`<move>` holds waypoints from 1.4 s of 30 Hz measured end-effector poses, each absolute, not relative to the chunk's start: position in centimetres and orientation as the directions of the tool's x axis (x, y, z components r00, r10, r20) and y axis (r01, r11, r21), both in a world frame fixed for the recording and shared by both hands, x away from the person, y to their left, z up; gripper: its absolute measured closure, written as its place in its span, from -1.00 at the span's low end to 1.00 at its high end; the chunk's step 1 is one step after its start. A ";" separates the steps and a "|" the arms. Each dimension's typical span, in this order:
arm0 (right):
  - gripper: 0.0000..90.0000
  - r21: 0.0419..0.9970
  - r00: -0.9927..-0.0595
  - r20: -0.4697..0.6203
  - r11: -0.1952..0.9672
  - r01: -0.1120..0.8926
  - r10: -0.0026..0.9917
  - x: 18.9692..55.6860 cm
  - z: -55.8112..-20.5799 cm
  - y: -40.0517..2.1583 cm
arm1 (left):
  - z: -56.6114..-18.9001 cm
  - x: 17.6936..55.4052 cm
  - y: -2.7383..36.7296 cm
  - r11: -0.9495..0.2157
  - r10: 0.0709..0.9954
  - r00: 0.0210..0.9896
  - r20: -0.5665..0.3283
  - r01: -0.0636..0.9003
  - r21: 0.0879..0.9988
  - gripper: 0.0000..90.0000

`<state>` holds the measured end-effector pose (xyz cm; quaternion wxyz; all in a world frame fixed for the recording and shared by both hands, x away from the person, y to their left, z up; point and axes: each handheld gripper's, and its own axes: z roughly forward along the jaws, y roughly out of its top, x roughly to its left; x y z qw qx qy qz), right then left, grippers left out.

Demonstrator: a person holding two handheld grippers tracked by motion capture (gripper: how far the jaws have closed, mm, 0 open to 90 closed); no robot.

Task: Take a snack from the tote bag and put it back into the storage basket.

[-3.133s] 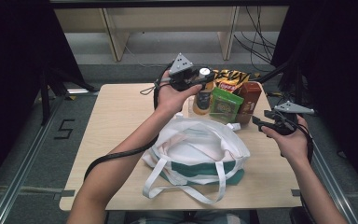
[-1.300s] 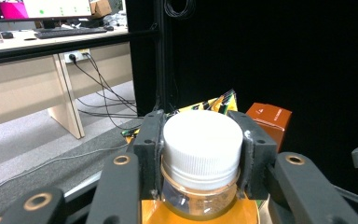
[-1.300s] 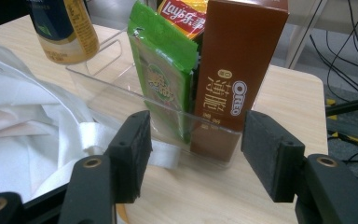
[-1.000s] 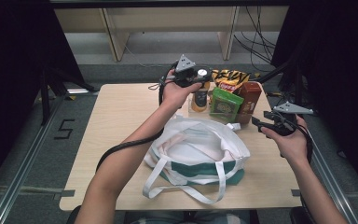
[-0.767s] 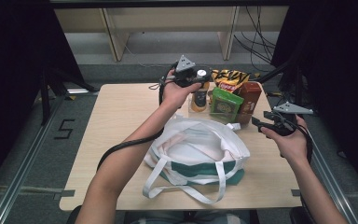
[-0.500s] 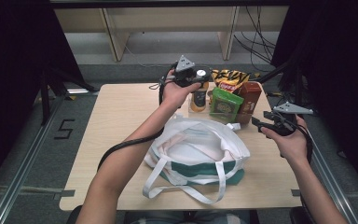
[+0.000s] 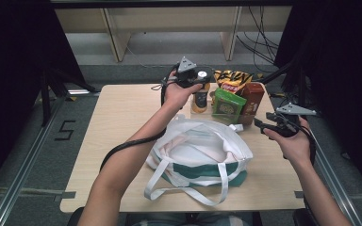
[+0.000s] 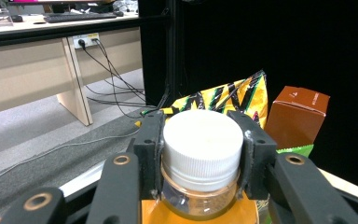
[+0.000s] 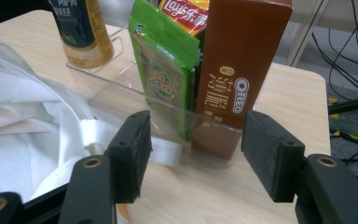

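The bottle [image 8: 200,158], white-capped and orange-labelled, stands at the far side of the tabletop [image 7: 122,122], just left of the clear tray [image 9: 121,93] that holds a green packet [image 9: 165,79] and a brown box [image 9: 237,70]. The left tongs [image 8: 200,149] pinch it at the cap. The right tongs [image 9: 193,156] hang spread, nothing between them, beside the white bag [image 7: 202,150]

White-capped amber bottle [image 8: 200,154], yellow-black striped bag [image 8: 233,100], brown box [image 9: 242,70], green packet [image 9: 165,70]
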<state>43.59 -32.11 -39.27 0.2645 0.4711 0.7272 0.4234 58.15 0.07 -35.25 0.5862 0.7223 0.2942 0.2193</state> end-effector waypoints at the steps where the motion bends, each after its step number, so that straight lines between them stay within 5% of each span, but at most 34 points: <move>1: -0.04 0.865 -0.417 0.015 0.198 0.461 0.909 43.6 -39.3 -32.1 | -35.3 58.2 0.1 -0.141 0.683 0.730 -0.028 0.169 0.975 0.30; 42: -0.04 0.867 -0.436 -0.001 0.219 0.448 0.900 43.8 -39.5 -32.2 | -37.0 59.1 -0.9 -0.183 0.690 0.723 -0.030 0.214 0.960 0.30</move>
